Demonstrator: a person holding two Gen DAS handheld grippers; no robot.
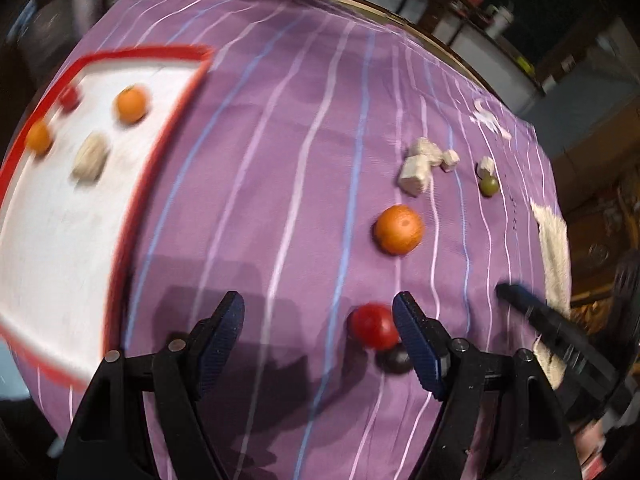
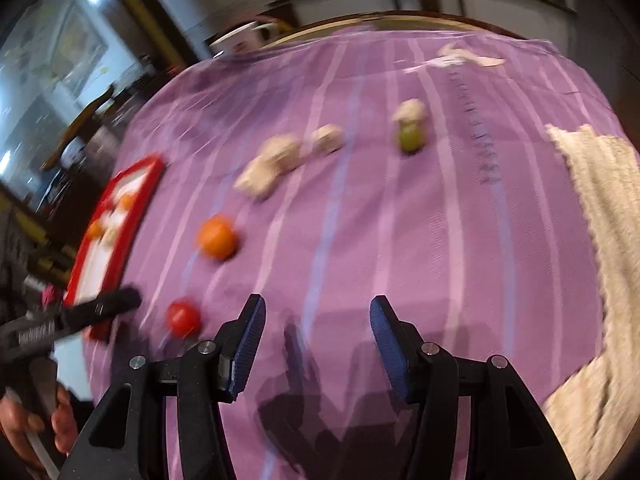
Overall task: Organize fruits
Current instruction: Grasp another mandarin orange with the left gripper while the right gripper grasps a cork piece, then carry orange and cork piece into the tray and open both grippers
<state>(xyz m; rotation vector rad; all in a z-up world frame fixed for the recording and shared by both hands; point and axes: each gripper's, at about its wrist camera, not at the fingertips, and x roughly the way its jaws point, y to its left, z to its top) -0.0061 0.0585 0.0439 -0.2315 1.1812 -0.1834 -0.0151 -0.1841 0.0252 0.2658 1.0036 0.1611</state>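
Observation:
In the left wrist view my left gripper (image 1: pixel 320 312) hangs open low over the purple striped cloth. A red fruit (image 1: pixel 372 326) lies between its fingers, close against the right finger (image 1: pixel 412 332), with no pad pressing it. A small dark fruit (image 1: pixel 394 360) sits just behind, partly hidden by that finger. Farther out lie an orange (image 1: pixel 399 229), a green fruit (image 1: pixel 489 186) and beige chunks (image 1: pixel 420 164). My right gripper (image 2: pixel 318 308) is open over bare cloth with nothing in it. In its view the red fruit (image 2: pixel 183 317) and orange (image 2: pixel 216 237) lie to the left.
A red-rimmed white tray (image 1: pixel 140 50) at the left holds two oranges, a red fruit and a beige piece. A cream towel (image 2: pixel 600 220) lies along the right side of the cloth. A white mug (image 2: pixel 244 36) stands past the far table edge. A hand (image 2: pixel 32 420) holds the left tool.

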